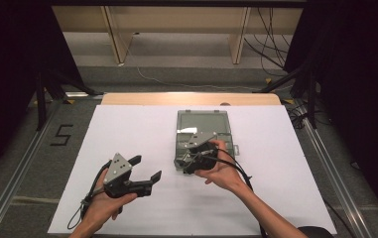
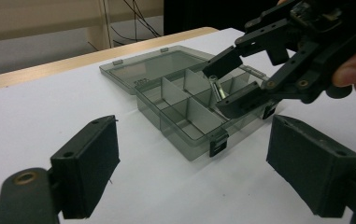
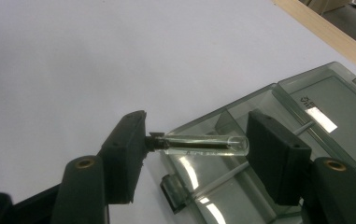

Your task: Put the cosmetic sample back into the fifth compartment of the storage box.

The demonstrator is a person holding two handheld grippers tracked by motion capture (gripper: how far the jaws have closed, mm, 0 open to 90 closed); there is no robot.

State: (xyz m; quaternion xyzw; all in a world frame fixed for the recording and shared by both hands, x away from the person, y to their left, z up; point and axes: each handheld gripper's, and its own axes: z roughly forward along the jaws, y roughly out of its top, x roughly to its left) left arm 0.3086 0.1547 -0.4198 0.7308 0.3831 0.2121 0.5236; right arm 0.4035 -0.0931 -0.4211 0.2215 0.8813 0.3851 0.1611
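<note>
The desk [image 1: 127,129] carries an open compartment box [image 1: 204,124] near its far edge. The right gripper [image 3: 194,144] clamps a glass vial [image 3: 203,143] endwise, long axis spanning jaw to jaw, directly above the box's near compartments. The left gripper [image 1: 144,168] waits agape, empty, toward the near-left corner.

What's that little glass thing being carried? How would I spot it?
Look at the white table, then the smoky clear compartment box lying open near its middle. Just above the box's near end, the right gripper holds a small clear glass vial lengthwise between its black jaws: the one round, see-through tube there.
</note>
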